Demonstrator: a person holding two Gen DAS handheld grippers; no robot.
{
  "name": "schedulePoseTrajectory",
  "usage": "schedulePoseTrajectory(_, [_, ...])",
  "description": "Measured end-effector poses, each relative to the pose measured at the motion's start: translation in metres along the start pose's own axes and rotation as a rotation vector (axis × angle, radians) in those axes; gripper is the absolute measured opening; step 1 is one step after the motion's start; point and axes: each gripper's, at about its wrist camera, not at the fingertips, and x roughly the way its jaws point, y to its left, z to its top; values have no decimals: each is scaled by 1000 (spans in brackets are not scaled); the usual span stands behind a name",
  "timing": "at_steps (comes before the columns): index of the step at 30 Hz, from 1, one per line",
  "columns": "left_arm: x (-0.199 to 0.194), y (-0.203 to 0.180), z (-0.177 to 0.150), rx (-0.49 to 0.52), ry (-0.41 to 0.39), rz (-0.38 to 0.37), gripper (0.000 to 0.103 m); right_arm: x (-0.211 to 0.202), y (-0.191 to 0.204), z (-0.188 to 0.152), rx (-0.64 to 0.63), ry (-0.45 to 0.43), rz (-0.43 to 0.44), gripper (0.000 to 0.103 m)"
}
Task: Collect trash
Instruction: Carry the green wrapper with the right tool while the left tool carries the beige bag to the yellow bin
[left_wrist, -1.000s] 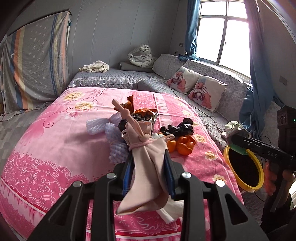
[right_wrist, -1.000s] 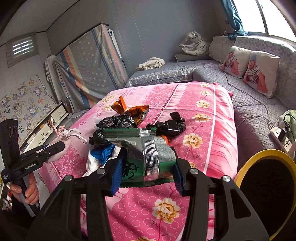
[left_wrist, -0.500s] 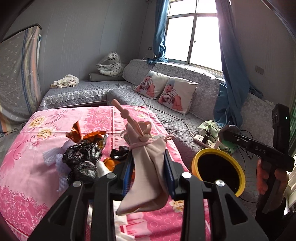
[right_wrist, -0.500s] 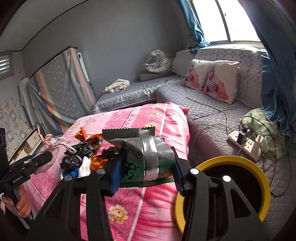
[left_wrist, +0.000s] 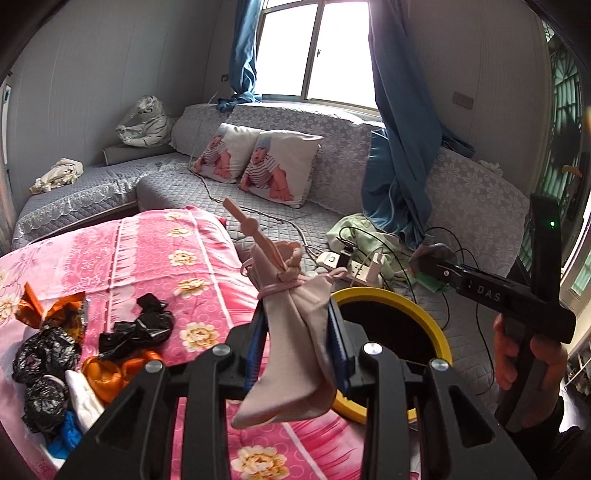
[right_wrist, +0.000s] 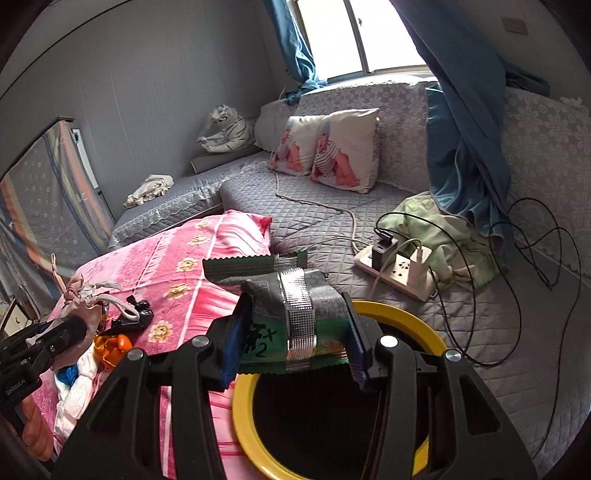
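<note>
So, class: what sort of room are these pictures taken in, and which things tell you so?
Probably a lived-in bedroom or sitting room at home: a pink flowered blanket, two baby-print cushions on a quilted grey sofa, and a curtained window.

Yellow-rimmed bin (right_wrist: 388, 310) partly behind wrapper (right_wrist: 291, 325), its near rim cut off.

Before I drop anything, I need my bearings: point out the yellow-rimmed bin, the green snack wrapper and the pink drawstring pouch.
yellow-rimmed bin (right_wrist: 402, 319): right wrist view, far part of its rim.
green snack wrapper (right_wrist: 301, 317): right wrist view, its silver middle band.
pink drawstring pouch (left_wrist: 295, 339): left wrist view, its cloth body.
</note>
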Motion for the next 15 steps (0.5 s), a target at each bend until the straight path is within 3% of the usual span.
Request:
schedulePoseTrajectory(7, [55, -27, -4, 27, 90, -67, 30, 26, -31, -10, 57, 77, -44, 45])
schedulePoseTrajectory(15, [107, -47, -21, 50, 198, -94, 30, 54, -61, -24, 126, 158, -80, 45])
